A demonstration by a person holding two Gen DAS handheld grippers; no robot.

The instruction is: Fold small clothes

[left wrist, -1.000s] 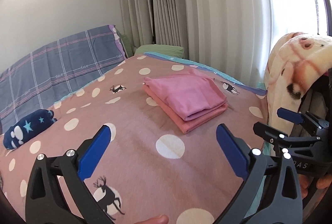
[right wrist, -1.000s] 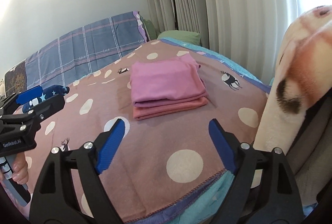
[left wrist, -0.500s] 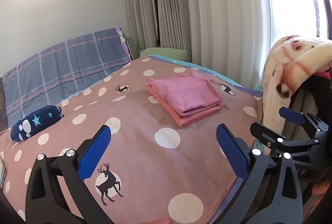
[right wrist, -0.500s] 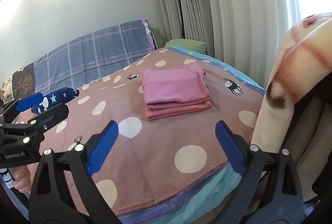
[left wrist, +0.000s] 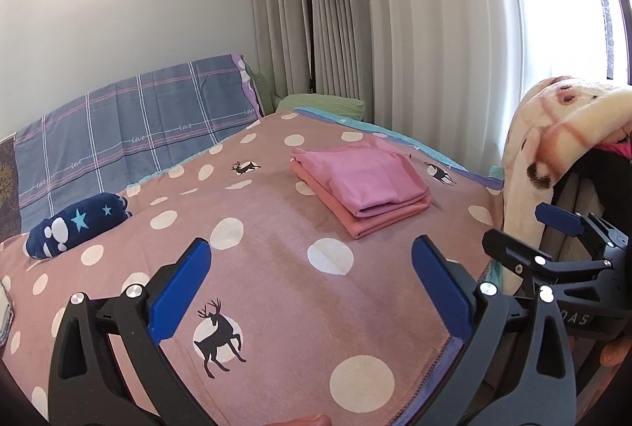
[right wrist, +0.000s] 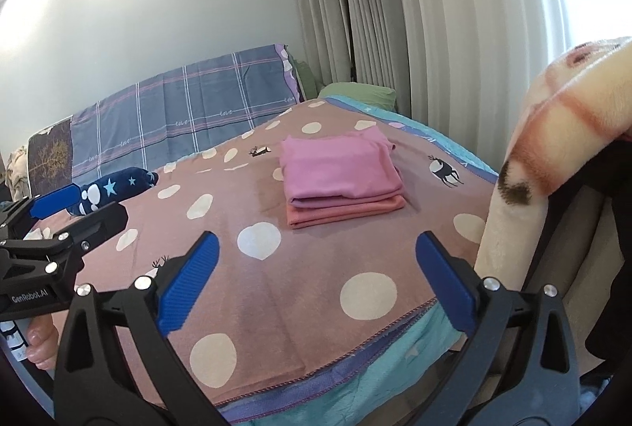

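We see the right gripper (right wrist: 316, 282) with its blue fingers (right wrist: 189, 284) just spread fully wide, nothing between them; the left gripper (left wrist: 310, 291) likewise gapes empty. Both hover above the bed (left wrist: 276, 260). Farther off lie the folded pink clothes (right wrist: 339, 179), perhaps two garments stacked, near a fleece blanket (right wrist: 553, 149).
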